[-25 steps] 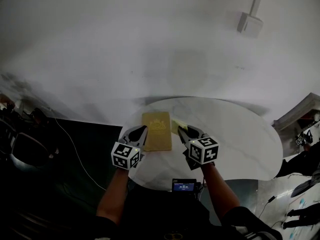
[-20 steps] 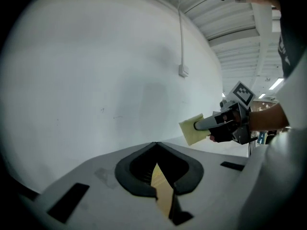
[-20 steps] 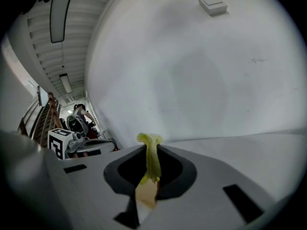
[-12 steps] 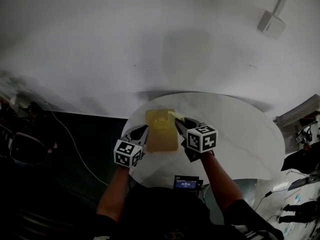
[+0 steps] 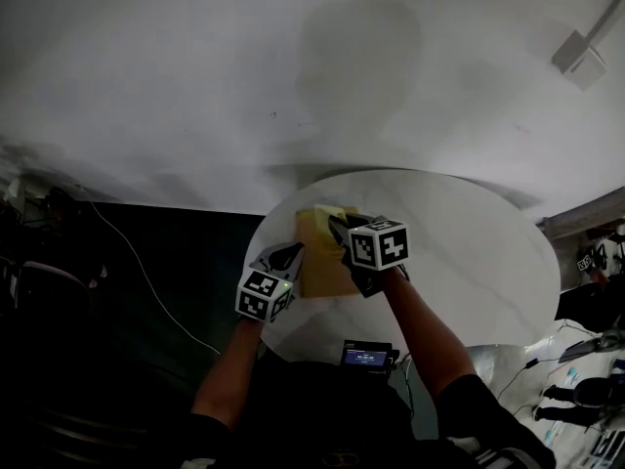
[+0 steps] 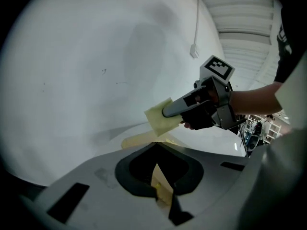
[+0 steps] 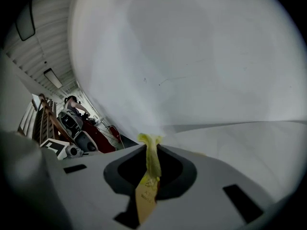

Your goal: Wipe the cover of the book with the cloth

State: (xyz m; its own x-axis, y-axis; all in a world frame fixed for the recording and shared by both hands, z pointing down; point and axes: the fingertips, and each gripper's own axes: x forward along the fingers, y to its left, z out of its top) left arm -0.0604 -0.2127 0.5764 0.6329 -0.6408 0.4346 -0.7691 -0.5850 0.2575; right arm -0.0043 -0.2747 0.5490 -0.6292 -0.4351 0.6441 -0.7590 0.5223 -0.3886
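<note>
"Two grippers: what's in each?"
"On my right gripper point(image 5: 337, 228) the fingers pinch the yellow cloth point(image 5: 332, 213) over the book's point(image 5: 317, 252) far end. My left gripper point(image 5: 288, 254) clamps its near corner on the white tabletop point(image 5: 459, 252)."

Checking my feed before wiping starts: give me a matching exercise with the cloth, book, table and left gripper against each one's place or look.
Things:
1. cloth
2. book
3. table
4. left gripper

Place or look:
A. round and white
B. jaws closed on the book's left edge
C. pinched in the right gripper, above the book's far end
D. tan, lying flat on the table

Pairs: 1-C, 2-D, 3-A, 4-B
</note>
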